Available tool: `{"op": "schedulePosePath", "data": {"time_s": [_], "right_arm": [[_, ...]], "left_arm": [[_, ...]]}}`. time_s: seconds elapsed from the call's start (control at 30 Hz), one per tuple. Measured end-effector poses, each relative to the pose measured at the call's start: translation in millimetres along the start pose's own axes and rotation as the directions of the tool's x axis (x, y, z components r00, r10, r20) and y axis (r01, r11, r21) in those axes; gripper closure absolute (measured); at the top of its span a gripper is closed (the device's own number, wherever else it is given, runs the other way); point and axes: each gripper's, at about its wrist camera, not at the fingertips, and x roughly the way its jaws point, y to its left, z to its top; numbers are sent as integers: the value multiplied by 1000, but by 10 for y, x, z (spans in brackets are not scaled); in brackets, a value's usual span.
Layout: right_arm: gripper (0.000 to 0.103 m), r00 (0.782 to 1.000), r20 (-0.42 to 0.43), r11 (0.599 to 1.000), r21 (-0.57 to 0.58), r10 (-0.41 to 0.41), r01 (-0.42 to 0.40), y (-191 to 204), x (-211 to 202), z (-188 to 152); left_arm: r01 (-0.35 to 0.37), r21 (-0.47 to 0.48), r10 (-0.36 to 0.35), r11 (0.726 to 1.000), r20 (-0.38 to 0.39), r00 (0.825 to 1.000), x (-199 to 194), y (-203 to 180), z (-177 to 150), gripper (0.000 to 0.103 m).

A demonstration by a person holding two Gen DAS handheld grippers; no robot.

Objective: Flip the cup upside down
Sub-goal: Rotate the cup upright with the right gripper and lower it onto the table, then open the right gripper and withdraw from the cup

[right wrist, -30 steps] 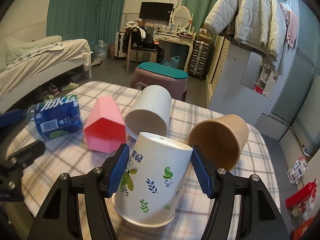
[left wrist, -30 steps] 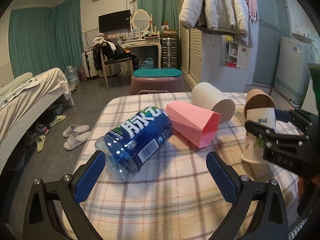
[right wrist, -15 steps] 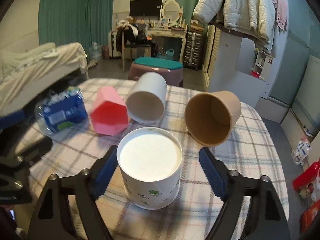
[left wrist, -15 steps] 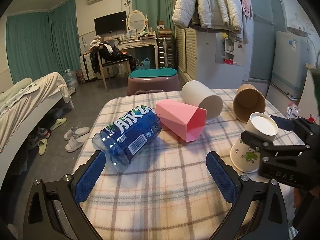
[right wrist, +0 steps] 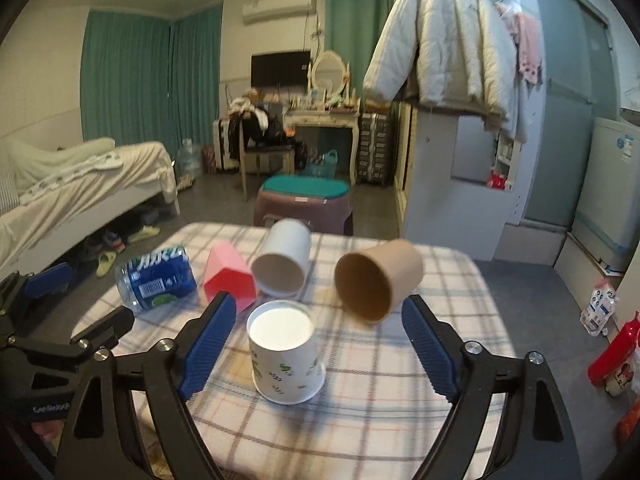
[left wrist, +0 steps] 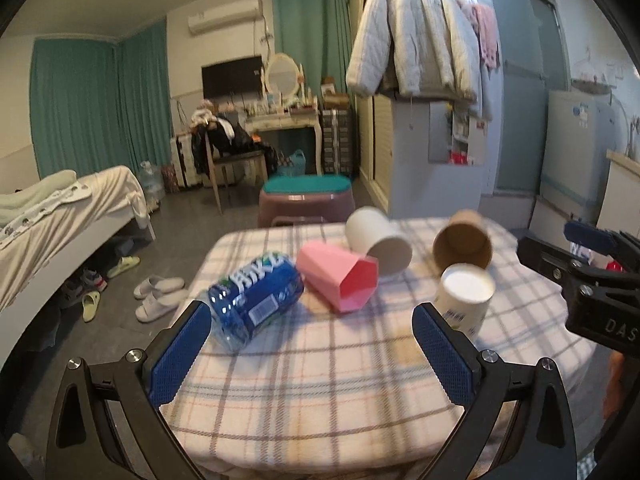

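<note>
A white paper cup with a green leaf print [right wrist: 285, 354] stands upside down on the plaid tablecloth [right wrist: 360, 416], its flat base facing up. It also shows in the left wrist view [left wrist: 464, 300]. My right gripper [right wrist: 318, 348] is open and empty, pulled back above and behind the cup, apart from it. My left gripper [left wrist: 312, 354] is open and empty over the table's near left part. The right gripper's body [left wrist: 592, 280] shows at the right edge of the left wrist view.
A brown paper cup [right wrist: 376, 282], a plain white cup [right wrist: 284, 264] and a pink faceted cup [right wrist: 228, 276] lie on their sides behind it. A blue bottle [right wrist: 154, 278] lies at the left. A stool [right wrist: 304, 204] stands beyond the table; a bed [right wrist: 80, 184] stands left.
The right gripper tipped the printed cup down onto its rim, opened, let go and drew back upward. The left gripper also pulled back and rose a little.
</note>
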Motion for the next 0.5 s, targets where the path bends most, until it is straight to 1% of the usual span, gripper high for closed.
{"op": "schedulePosePath", "data": {"time_s": [0.1,0.23,0.3,0.4,0.47,0.5], "right_arm": [[16,1000,21,1000,19,-4,3,-128,-147,-20],[11,999,43,999,53,-5,3,-279,-270,-127],[11,999,46,997,72,-1,-2,-335,-305,-197],[6,999,39,996,84,4,-7,-382,-330,-296],[1,999,36,996,86,3,-6,-391,-341,-360],[0,999,34,996,86,4,-7,-389,-347,-389]], "left_arm": [[-12,6,12,1000,55,998,-146,-73,37,0],[-5,3,5,1000,99,995,-281,-134,38,0],[-12,3,11,1000,123,992,-334,-142,12,0],[-8,-5,9,1000,138,990,-399,-143,-40,0],[-4,-7,5,1000,134,991,-404,-145,-73,0],[-3,-7,4,1000,132,991,-419,-158,-102,0]]}}
